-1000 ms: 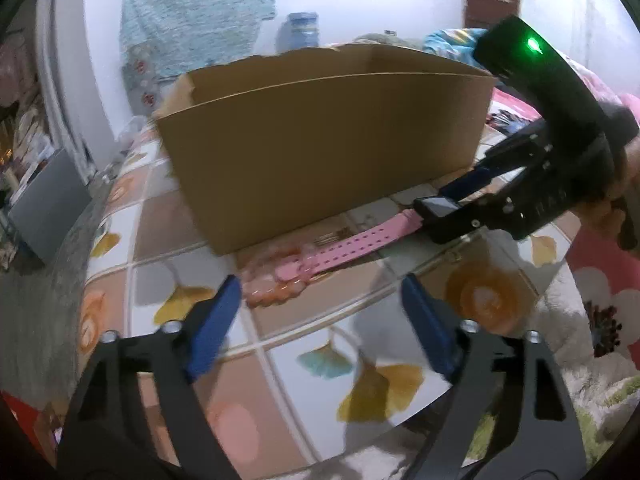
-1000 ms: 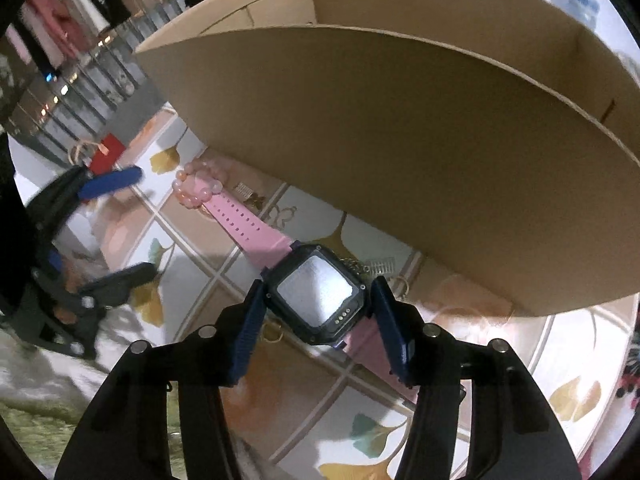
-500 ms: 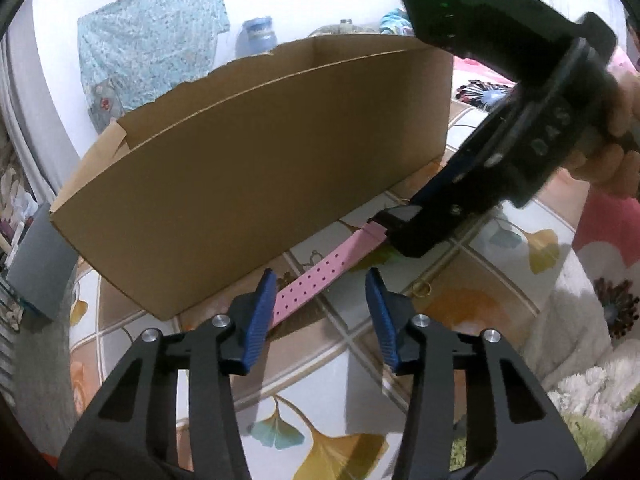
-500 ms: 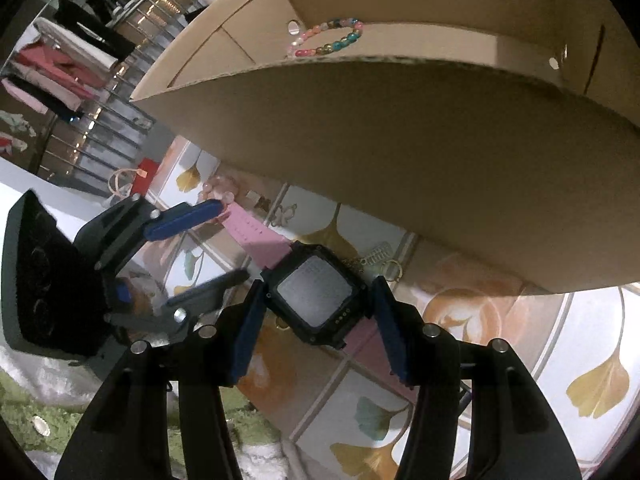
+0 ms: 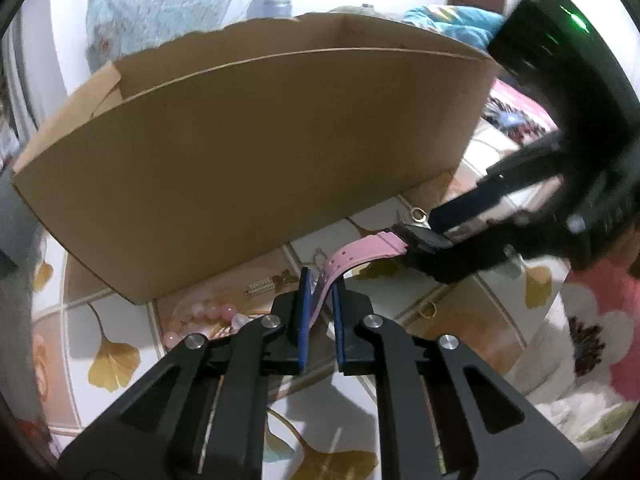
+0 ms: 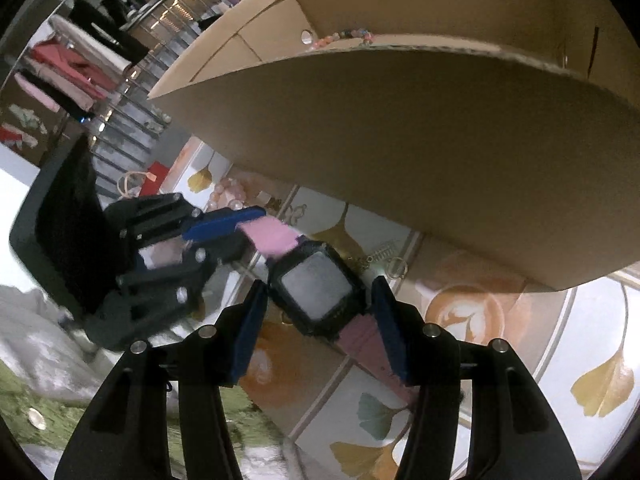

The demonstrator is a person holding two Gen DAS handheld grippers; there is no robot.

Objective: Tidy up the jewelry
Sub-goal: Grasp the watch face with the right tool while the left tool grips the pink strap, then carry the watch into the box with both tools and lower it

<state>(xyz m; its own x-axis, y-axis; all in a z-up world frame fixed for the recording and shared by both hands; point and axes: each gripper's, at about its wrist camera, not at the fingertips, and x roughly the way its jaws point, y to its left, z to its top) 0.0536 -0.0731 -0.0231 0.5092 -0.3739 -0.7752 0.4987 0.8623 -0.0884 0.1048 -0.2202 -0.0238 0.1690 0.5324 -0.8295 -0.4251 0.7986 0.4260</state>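
**Observer:** Ginkgo-leaf tiles [image 5: 108, 360] under everything, is that a table or a floor?

**Operator:** Can't tell from my feeds. I see a tiled pattern, fluffy floral fabric at the right edge, and hanging clothes far left in the right wrist view.

**Observer:** Where's the watch?

**Operator:** The watch [image 6: 320, 292] is lifted just in front of the cardboard box [image 5: 256, 152]. My right gripper [image 6: 320, 320] is clamped on its black case. My left gripper [image 5: 320, 300] is closing, and the pink strap [image 5: 360, 252] already sits between its pads.

**Observer:** Why both?

**Operator:** I reckon the loose strap would flop; holding both ends keeps it straight for going over the near wall. A beaded bracelet [image 6: 344, 38] already lies inside. Pink beads [image 5: 208, 316] and small earrings [image 5: 264, 286] wait on the tiles.
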